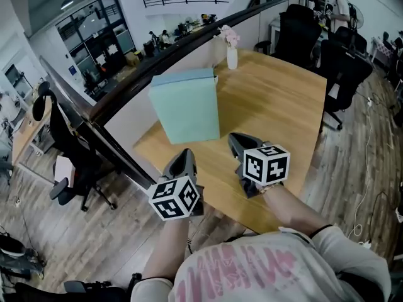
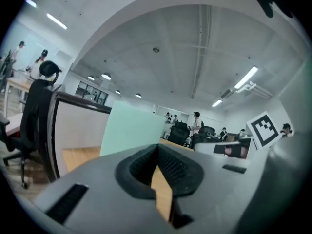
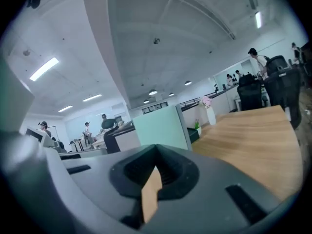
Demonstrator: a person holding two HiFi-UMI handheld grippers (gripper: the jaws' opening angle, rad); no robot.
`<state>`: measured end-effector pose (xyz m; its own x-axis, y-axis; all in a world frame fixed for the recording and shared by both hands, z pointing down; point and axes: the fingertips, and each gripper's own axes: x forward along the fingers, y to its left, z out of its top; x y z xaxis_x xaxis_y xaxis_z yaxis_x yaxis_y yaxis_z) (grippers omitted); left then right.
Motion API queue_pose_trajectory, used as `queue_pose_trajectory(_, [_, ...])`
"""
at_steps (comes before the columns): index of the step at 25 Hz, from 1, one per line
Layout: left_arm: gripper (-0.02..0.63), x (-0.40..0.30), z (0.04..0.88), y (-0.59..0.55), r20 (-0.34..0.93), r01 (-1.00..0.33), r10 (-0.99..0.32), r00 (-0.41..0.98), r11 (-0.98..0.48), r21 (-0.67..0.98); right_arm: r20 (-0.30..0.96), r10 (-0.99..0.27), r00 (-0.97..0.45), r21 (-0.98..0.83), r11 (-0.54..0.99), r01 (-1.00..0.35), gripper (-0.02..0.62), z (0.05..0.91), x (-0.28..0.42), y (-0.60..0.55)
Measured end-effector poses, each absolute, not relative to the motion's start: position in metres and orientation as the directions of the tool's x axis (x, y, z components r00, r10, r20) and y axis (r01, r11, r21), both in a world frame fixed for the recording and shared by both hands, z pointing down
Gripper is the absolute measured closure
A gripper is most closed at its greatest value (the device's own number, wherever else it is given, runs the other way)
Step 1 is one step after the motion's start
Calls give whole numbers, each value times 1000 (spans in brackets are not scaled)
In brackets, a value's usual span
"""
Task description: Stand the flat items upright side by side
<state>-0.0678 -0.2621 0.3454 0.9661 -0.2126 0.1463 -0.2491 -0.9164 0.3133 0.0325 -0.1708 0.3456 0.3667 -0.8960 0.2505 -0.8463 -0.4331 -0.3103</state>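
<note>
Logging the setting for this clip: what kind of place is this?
Most likely an open-plan office: a wooden table with black office chairs beside it, and other people farther back across the same large room.

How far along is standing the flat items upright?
Looks done: the green flat items stand upright together on the table. Nothing is in hand: the left gripper and right gripper are shut and empty, short of them. No item lies flat, so likely nothing is left.
</note>
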Motion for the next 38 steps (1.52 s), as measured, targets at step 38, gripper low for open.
queue_pose_trajectory(38, [604, -93, 306, -42, 127, -439, -421, 898, -847, 301, 172, -966, 192, -181, -223, -958, 595, 309, 17, 22])
